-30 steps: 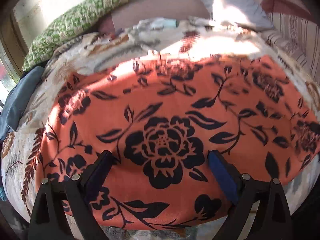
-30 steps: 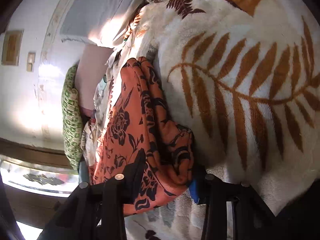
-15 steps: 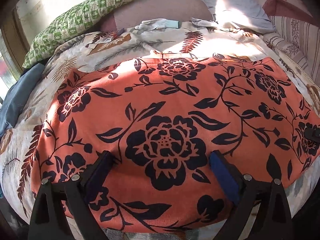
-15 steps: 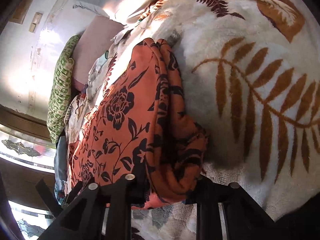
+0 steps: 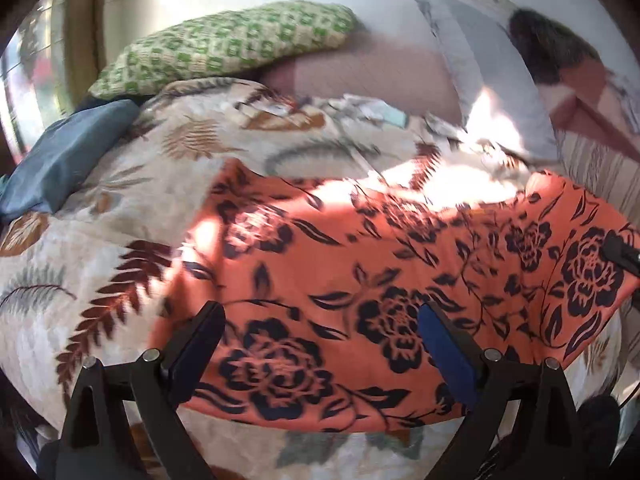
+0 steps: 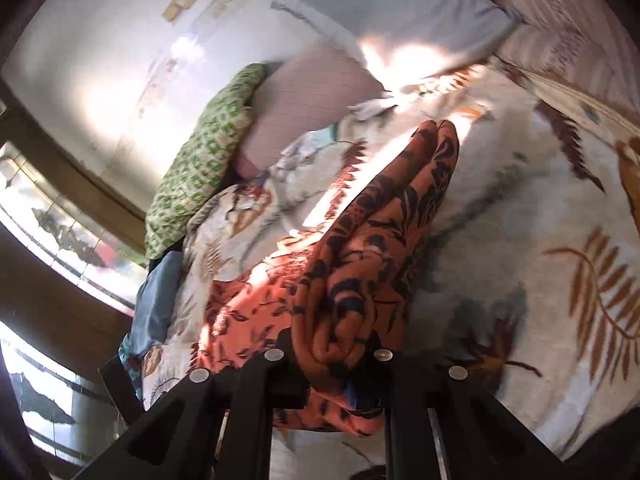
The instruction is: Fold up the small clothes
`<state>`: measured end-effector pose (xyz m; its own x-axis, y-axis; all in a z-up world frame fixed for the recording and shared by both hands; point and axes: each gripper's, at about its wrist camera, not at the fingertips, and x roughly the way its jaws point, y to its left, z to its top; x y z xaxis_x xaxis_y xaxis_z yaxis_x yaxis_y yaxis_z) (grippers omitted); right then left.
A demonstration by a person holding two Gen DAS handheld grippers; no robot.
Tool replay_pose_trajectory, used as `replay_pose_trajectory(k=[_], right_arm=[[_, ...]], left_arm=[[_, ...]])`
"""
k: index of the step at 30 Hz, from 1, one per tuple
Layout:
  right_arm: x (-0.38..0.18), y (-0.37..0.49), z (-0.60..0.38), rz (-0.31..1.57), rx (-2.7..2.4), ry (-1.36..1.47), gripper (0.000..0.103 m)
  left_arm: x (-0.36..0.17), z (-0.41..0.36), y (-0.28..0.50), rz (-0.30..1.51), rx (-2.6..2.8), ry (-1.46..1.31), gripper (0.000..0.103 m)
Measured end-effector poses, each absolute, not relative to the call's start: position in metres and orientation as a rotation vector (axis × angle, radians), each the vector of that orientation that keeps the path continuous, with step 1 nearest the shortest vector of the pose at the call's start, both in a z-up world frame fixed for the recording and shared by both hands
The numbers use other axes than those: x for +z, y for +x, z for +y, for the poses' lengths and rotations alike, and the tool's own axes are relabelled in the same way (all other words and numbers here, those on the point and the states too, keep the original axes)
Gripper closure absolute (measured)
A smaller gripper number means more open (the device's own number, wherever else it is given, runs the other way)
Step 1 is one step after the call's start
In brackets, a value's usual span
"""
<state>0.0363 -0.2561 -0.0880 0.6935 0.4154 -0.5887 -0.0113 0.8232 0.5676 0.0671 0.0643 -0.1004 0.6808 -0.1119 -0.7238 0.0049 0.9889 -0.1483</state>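
Note:
An orange garment with a black flower print (image 5: 384,264) lies spread on a leaf-patterned blanket (image 5: 100,256) on a bed. My left gripper (image 5: 320,332) is open, its two fingers hovering over the garment's near edge, holding nothing. In the right wrist view my right gripper (image 6: 332,354) is shut on the bunched right end of the garment (image 6: 372,248), which is gathered into thick folds between the fingers. The right gripper's tip also shows at the far right of the left wrist view (image 5: 620,250).
A green-checked pillow (image 5: 224,46), a pink cushion (image 5: 368,76) and a grey pillow (image 5: 492,80) lie at the head of the bed. A blue cloth (image 5: 60,156) lies at the left edge. A wall and window frame (image 6: 60,208) stand beyond.
The right gripper has closed on the garment's right end and bunched it up. The left gripper has drawn back and shifted right, so the garment sits further right in its view.

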Motion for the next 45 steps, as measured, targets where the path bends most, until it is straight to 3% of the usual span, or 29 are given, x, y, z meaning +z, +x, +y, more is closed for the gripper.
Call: replay_pose_trajectory(k=[7,10,13,14,15,16,17,18,25,27,30,31,36,40,45], right_arm=[[-0.060,0.058,-0.096,0.802,0.571,0.446,0.090],[-0.103,0.078,-0.028,0.934,0.649,0.454,0.086],[-0.194,0.101,0.040,1.233,0.651,0.322,0.080],[-0.205,0.098,0.043,1.200,0.652,0.333,0.080],[-0.198,0.092,0.041,1.129,0.669,0.350,0.070],[-0.191,0.087,0.035,1.101,0.716,0.398,0.034],[-0.185,0.083,0.027,1.090,0.786,0.466,0.021],[-0.177,0.081,0.017,1.079,0.820,0.510,0.017],[-0.156,0.080,-0.103,0.958,0.663,0.751,0.017],[-0.171,0.078,-0.126,0.977,0.646,0.815,0.017],[-0.180,0.076,-0.144,1.004,0.663,0.881,0.017],[-0.175,0.076,-0.149,0.999,0.672,0.877,0.017],[-0.143,0.092,-0.175,0.900,0.641,0.812,0.017],[-0.159,0.138,-0.200,0.938,0.565,0.845,0.017],[-0.192,0.193,-0.202,1.003,0.621,0.970,0.017]], left_arm=[[-0.062,0.209,0.011,0.696,0.190,-0.337,0.006],[-0.065,0.241,-0.005,0.696,0.250,-0.370,0.006],[-0.072,0.250,-0.006,0.720,0.263,-0.388,0.006],[-0.074,0.249,-0.006,0.735,0.256,-0.379,0.006],[-0.073,0.246,-0.006,0.736,0.244,-0.364,0.006],[-0.072,0.242,-0.005,0.724,0.237,-0.349,0.006],[-0.070,0.237,-0.003,0.726,0.228,-0.337,0.006],[-0.068,0.230,0.003,0.732,0.201,-0.332,0.006],[-0.052,0.150,0.044,0.697,-0.054,-0.274,0.006],[-0.077,0.134,0.068,0.798,-0.073,-0.264,0.006],[-0.159,0.130,0.104,1.097,0.099,-0.154,0.005],[-0.177,0.140,0.103,1.137,0.081,-0.232,0.005],[-0.132,0.145,0.088,0.991,0.101,-0.227,0.006],[-0.096,0.131,0.095,0.887,0.011,-0.242,0.006],[-0.114,0.100,0.132,0.883,-0.063,-0.148,0.006]])
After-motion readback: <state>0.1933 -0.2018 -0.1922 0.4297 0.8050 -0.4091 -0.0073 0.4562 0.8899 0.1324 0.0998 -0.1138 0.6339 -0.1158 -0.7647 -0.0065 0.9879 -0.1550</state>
